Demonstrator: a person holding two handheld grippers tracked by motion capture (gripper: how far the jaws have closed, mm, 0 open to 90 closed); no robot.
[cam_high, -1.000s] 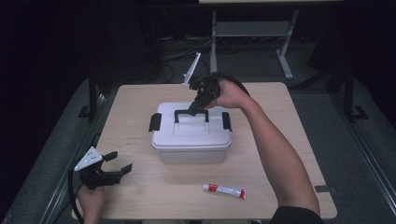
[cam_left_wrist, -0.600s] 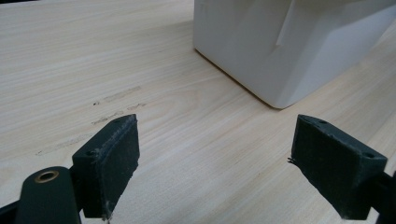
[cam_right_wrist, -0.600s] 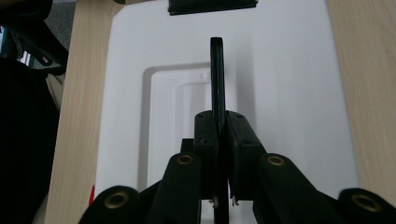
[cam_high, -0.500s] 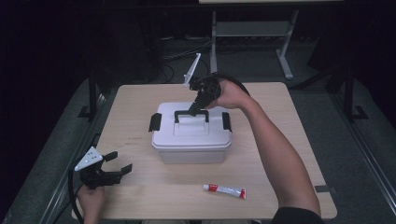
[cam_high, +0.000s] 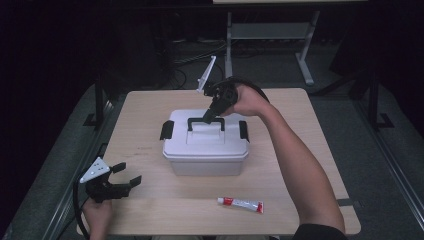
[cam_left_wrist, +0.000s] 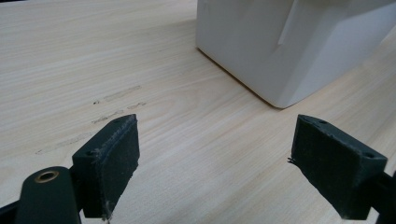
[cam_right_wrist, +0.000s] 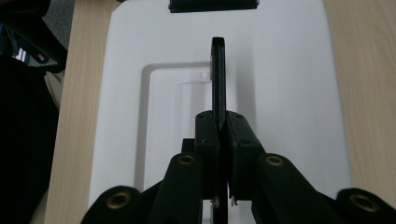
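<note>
A white plastic box (cam_high: 205, 150) with a black carry handle (cam_high: 196, 120) and a black latch (cam_high: 166, 130) at each end stands in the middle of the wooden table (cam_high: 300, 115). My right gripper (cam_high: 209, 117) reaches down from the far side and is shut on the raised handle. In the right gripper view the pads (cam_right_wrist: 206, 133) pinch the thin handle bar (cam_right_wrist: 218, 70) above the white lid (cam_right_wrist: 289, 93). My left gripper (cam_high: 131, 172) rests open near the front left corner. Bare wood lies between its jaws (cam_left_wrist: 233, 154), and the box corner (cam_left_wrist: 280, 46) is ahead of them.
A small white tube with a red end (cam_high: 240, 204) lies on the table in front of the box. A metal stand (cam_high: 230, 35) and cables are on the dark floor beyond the far edge. The box's far latch (cam_right_wrist: 212, 4) is at the top of the right gripper view.
</note>
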